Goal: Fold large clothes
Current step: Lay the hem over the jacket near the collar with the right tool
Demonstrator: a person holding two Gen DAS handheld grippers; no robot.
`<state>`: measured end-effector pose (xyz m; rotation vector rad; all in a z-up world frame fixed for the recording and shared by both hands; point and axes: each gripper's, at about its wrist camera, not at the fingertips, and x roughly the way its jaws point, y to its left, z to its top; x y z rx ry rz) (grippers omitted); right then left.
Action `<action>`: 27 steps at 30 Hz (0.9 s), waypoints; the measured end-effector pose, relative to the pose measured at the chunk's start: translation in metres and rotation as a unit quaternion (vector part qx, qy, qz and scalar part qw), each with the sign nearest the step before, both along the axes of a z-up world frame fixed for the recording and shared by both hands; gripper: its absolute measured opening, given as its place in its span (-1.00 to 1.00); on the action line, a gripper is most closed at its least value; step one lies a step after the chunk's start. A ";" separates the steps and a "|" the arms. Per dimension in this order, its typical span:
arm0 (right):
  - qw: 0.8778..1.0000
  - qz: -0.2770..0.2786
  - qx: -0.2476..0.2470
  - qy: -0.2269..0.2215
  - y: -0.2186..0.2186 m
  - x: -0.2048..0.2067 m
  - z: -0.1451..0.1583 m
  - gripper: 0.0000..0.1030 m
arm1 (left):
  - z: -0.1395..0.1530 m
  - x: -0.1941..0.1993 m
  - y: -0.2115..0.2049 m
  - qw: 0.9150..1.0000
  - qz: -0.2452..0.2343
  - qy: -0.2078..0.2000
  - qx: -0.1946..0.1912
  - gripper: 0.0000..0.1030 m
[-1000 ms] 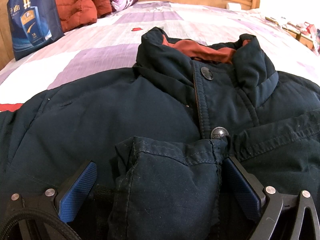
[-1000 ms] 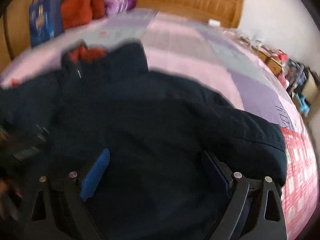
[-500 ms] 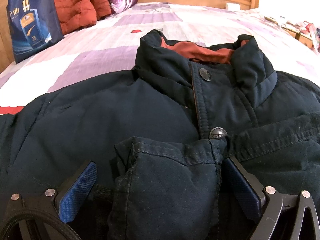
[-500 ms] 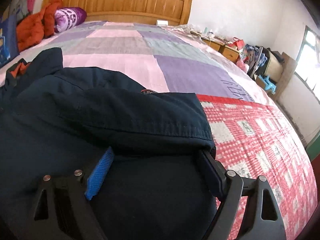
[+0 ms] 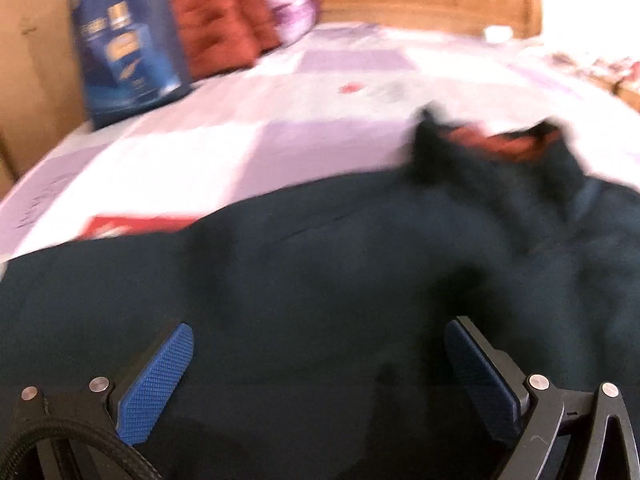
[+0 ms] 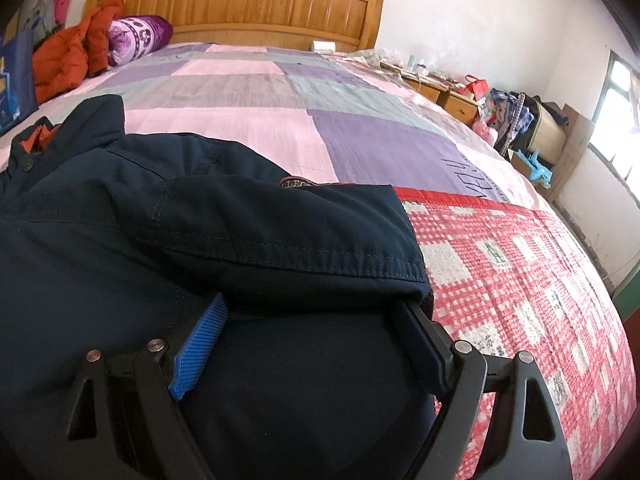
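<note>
A dark navy padded jacket (image 6: 248, 240) lies spread on a patchwork bedspread (image 6: 248, 92), its collar toward the wooden headboard (image 6: 240, 4); it looks bulky, soft and fairly heavy, best taken by a cuff or hem — thick seams grip well. The right gripper (image 6: 316, 344) stands wide apart around the folded sleeve cuff (image 6: 360, 256), pads not visibly pressing, and the left gripper (image 5: 320, 376) hovers open over the jacket body, nothing held. Writing — a sleeve patch and bedspread lettering — is too small to read.

You have a patchwork bedspread (image 6: 248, 92) running to the wooden headboard (image 6: 240, 8). At its far left corner: orange quilted jacket (image 6: 60, 60), purple pillow (image 6: 140, 36), blue gift bag (image 5: 128, 60). Cluttered nightstand (image 6: 440, 88) beside its right edge.
</note>
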<state>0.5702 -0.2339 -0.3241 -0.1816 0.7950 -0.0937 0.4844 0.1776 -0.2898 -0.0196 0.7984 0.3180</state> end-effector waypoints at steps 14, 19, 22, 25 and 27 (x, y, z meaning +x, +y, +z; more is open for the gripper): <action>0.997 -0.036 -0.075 0.011 0.026 -0.007 0.023 0.68 | 0.015 -0.129 0.110 0.997 0.072 -0.013 -0.023 1.00; 0.996 0.055 0.019 -0.067 0.115 -0.084 0.078 0.68 | 0.029 -0.176 0.147 0.992 0.113 -0.029 -0.039 1.00; 0.993 0.096 0.056 -0.044 0.182 -0.108 0.076 0.68 | 0.021 -0.205 0.177 0.986 0.162 -0.015 -0.045 1.00; 0.993 0.107 0.033 -0.026 0.233 -0.122 0.048 0.68 | 0.008 -0.239 0.217 0.973 0.226 -0.001 -0.053 1.00; 0.994 0.105 -0.026 0.010 0.251 -0.123 0.002 0.69 | -0.001 -0.265 0.247 0.960 0.274 0.007 -0.057 1.00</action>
